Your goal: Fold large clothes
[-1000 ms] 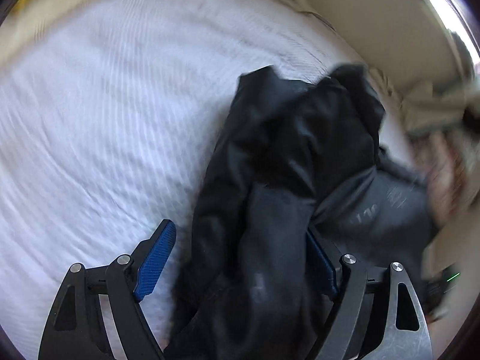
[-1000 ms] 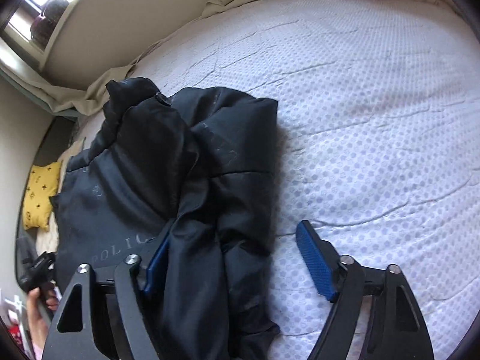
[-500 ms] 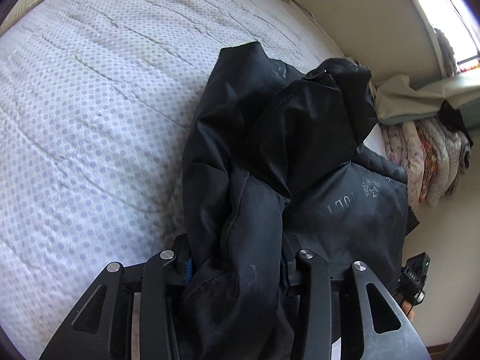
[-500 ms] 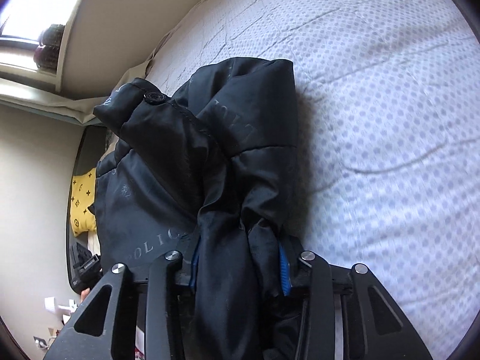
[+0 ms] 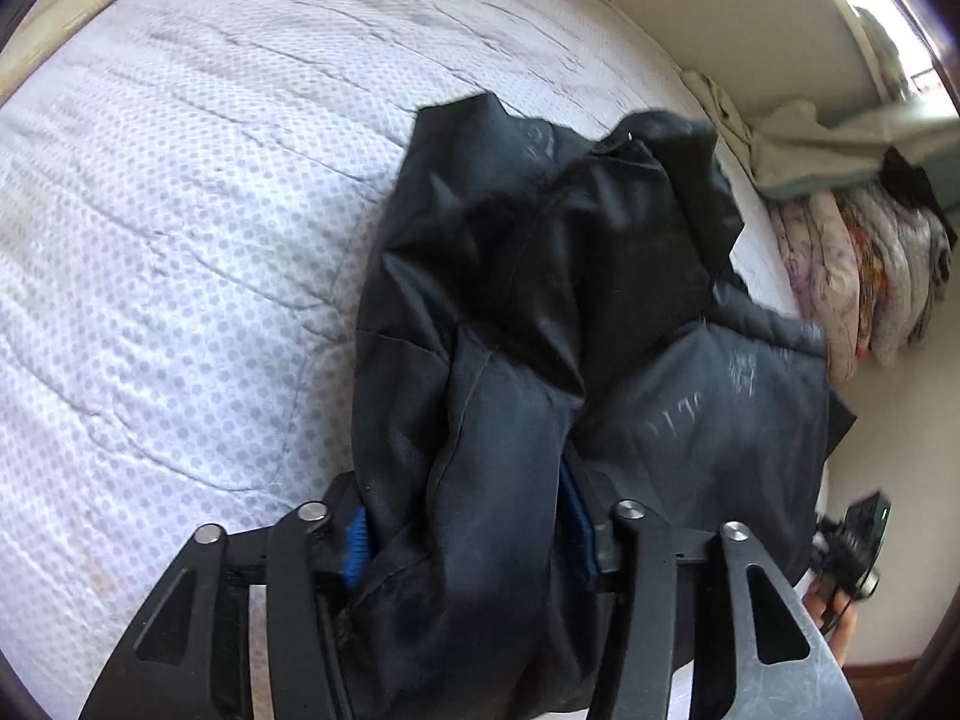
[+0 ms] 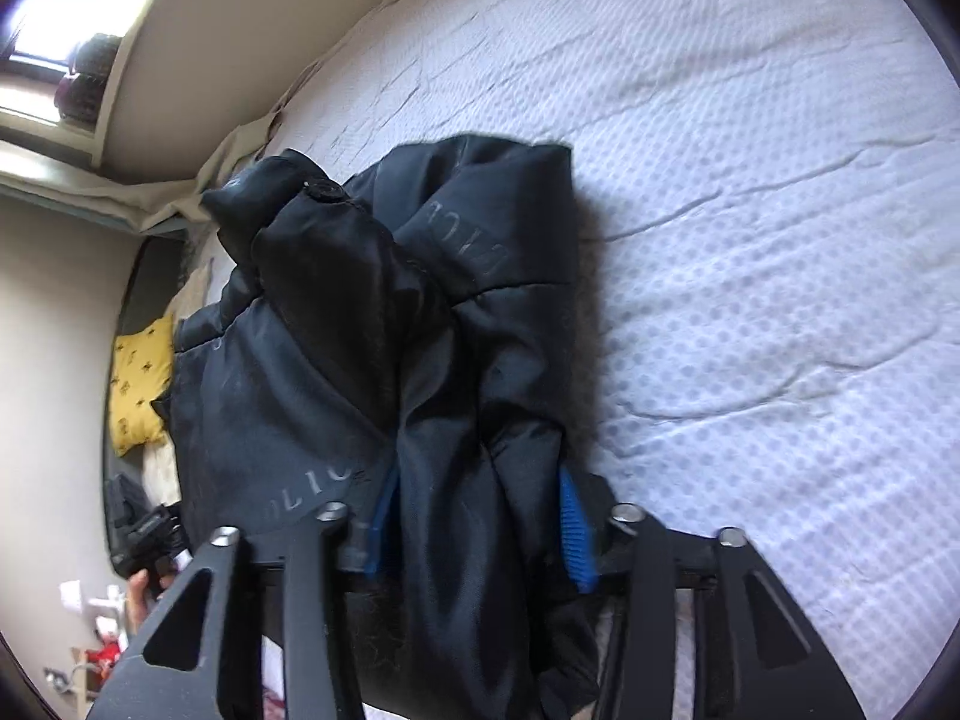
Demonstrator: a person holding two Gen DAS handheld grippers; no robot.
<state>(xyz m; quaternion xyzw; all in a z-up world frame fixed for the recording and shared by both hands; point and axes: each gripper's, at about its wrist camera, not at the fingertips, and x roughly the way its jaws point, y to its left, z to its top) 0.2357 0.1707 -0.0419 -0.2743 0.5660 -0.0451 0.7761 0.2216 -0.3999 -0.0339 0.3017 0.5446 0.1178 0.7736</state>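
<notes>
Left wrist view: the black padded nylon jacket (image 5: 540, 312) lies bunched on the white quilted bedspread with grey dots (image 5: 180, 240), and a thick fold of it fills the left gripper (image 5: 468, 534). Its jaws have just been opening a little, yet both blue pads (image 5: 357, 546) still press on the cloth. To the right of the jacket, past the bed's edge, a stack of folded patterned blankets (image 5: 864, 288) leans against the cream wall (image 5: 720, 0), with a crumpled beige sheet (image 5: 804, 138) above it.

From the right wrist view, the right gripper (image 6: 474, 534) clamps another fold of the jacket (image 6: 372, 324) between its blue pads (image 6: 576, 534); its jaws have likewise just been opening slightly. Left of the jacket a yellow cushion with dark marks (image 6: 141, 384) sits on the floor side, and a bright window (image 6: 54, 18) shows above the wall. Right of the jacket the bedspread (image 6: 750, 210) lies bare and lightly creased.
</notes>
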